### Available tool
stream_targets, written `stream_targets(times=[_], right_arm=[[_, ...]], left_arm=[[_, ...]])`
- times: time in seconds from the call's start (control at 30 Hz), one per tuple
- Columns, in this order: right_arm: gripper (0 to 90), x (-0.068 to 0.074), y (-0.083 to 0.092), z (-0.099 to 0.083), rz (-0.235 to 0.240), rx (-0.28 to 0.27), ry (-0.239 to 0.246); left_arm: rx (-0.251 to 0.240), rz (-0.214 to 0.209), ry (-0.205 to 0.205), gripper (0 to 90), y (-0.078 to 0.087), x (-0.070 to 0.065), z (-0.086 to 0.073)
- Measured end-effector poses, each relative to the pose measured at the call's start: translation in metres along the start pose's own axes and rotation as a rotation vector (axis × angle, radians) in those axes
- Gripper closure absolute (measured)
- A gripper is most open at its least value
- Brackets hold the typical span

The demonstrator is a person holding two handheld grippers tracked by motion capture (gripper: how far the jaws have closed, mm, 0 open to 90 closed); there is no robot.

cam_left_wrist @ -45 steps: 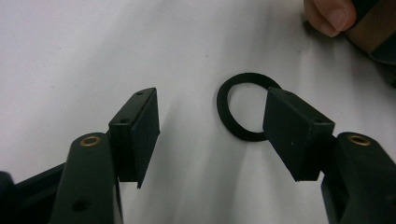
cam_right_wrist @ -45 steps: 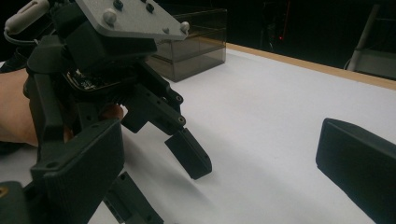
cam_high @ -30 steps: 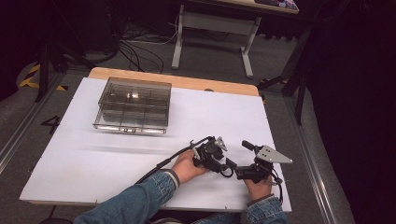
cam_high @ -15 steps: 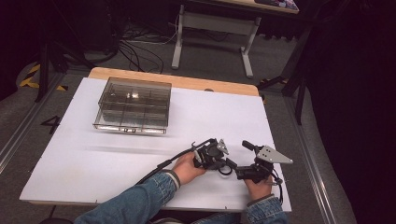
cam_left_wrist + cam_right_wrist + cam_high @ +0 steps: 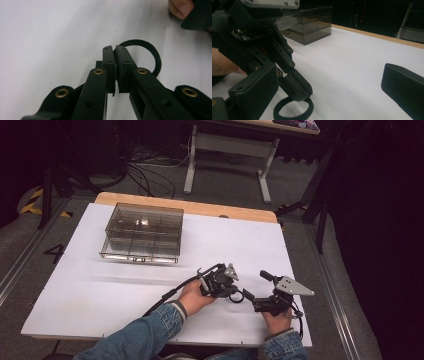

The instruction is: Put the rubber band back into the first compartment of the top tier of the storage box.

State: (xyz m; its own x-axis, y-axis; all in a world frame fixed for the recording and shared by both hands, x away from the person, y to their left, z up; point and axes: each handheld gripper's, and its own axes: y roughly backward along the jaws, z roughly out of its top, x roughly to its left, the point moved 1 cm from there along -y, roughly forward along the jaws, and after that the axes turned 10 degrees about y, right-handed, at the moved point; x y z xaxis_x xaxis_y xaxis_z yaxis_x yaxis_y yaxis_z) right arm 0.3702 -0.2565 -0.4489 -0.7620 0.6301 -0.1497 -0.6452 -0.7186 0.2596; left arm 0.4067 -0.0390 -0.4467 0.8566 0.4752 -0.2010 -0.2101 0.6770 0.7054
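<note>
A thin black rubber ring [image 5: 237, 297] lies on the white table near its front right. In the left gripper view, my left gripper [image 5: 115, 51] has its pads pressed together on the ring's [image 5: 153, 53] band, with the rest of the loop to the right of the jaws. From above, the left gripper [image 5: 234, 293] points right and down at the ring. My right gripper [image 5: 257, 287] faces it from the right, jaws wide apart. In the right gripper view, the right gripper [image 5: 329, 100] stands open around the ring [image 5: 293, 110] and the left gripper's fingertips [image 5: 298, 88].
A smoky clear compartment box [image 5: 142, 232] stands at the back left of the white table [image 5: 100, 285], seen also as the box [image 5: 312, 22] beyond the left gripper. A thumb [image 5: 178, 8] of the other hand shows at the top right. The table's far wooden edge [image 5: 200, 206] borders dark floor.
The left gripper's jaws have drawn together on the ring. Both hands have stayed almost where they were.
</note>
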Motion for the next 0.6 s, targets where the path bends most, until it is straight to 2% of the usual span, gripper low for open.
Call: stream_targets(times=[0.17, 0.27, 0.47, 0.6], right_arm=[[1.7, -0.001, 0.0, 0.0, -0.002, 0.0, 0.008], [1.7, -0.001, 0.0, 0.0, -0.004, 0.004, 0.006], [1.7, -0.001, 0.0, 0.0, -0.003, 0.001, 0.008], [1.7, -0.001, 0.0, 0.0, -0.005, 0.004, 0.008]], left_arm=[[-0.009, 0.005, 0.014, 86.7, 0.008, 0.004, -0.001], [-0.009, 0.008, 0.014, 86.7, 0.011, 0.006, -0.001], [-0.013, 0.041, 0.007, 86.6, 0.017, 0.006, -0.001], [-0.021, 0.041, 0.005, 86.6, 0.023, 0.006, -0.001]])
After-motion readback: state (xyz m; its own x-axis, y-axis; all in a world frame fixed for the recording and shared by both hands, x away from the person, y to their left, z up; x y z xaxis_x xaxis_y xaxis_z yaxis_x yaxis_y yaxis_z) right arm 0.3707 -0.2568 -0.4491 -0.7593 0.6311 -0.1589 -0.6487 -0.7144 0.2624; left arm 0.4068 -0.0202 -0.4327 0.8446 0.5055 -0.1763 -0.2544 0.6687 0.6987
